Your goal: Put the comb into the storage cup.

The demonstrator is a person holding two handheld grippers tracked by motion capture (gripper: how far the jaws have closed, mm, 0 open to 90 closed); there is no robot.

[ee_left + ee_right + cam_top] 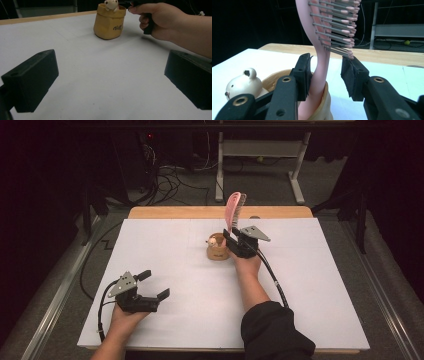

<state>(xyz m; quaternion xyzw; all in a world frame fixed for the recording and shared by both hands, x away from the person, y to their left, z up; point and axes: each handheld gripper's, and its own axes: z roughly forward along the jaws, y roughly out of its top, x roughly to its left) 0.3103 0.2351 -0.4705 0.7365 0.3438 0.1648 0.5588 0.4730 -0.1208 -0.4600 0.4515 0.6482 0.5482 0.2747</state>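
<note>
Standing handle-down in the tan cup (pixel 218 251) at frame centre, the pink hairbrush (pixel 322 65) looks light, stiff and smooth; grip its narrow handle. Right tongs (pixel 325 75) straddle it, apart. Left tongs (pixel 154 285) rest apart, lower left.

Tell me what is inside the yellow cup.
The yellow cup holds the pink hairbrush handle, standing between the open right tool, with a small bear figure at the rim. Its bottom is hidden.
</note>
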